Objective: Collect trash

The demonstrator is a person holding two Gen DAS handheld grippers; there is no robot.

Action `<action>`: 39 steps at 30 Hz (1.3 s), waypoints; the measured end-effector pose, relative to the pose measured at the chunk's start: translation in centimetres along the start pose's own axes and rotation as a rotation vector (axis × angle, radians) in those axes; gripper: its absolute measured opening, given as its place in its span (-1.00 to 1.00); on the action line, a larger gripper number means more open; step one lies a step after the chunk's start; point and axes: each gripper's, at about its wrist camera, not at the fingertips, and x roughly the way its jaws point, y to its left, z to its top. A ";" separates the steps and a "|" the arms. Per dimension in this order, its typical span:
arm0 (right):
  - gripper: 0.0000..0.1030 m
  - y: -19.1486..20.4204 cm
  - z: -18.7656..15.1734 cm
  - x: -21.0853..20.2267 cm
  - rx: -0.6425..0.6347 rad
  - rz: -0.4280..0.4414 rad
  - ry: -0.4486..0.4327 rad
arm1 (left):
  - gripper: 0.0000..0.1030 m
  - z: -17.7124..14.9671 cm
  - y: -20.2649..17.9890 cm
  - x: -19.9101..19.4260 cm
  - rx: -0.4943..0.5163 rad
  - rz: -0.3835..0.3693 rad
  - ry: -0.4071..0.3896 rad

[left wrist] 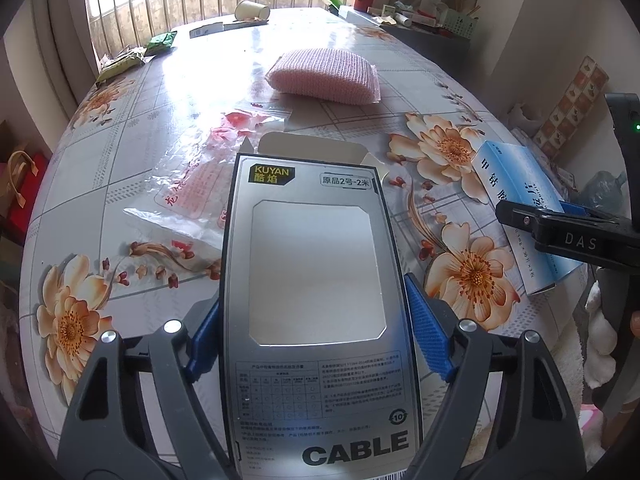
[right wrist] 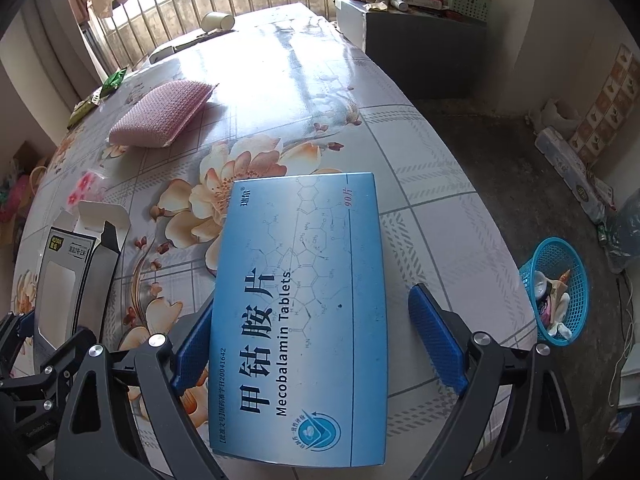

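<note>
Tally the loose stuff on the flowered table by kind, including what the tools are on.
Cardboard boxes: 2, cable box and tablet box
Pink scrub pads: 1
Clear plastic bags: 1
Paper cups: 1
Green wrappers: 2
Total: 7

cable box: bottom cropped | tablet box: partly hidden

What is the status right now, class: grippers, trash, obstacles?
Left gripper shut on cable box. Right gripper around blue pill box, one pad apart. Blue basket on floor, path clear.
</note>
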 end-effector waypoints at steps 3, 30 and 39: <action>0.75 0.4 -0.1 -0.2 -0.023 0.004 0.003 | 0.48 -0.1 0.0 -0.1 -0.004 -0.013 0.000; 0.37 -0.7 -1.6 -2.9 0.001 0.096 -0.043 | 0.48 -0.4 -0.7 -2.3 0.025 -0.037 -0.056; 0.36 -1.3 -1.8 -3.7 0.038 0.124 -0.062 | 0.48 -0.5 -1.6 -3.0 0.046 -0.034 -0.076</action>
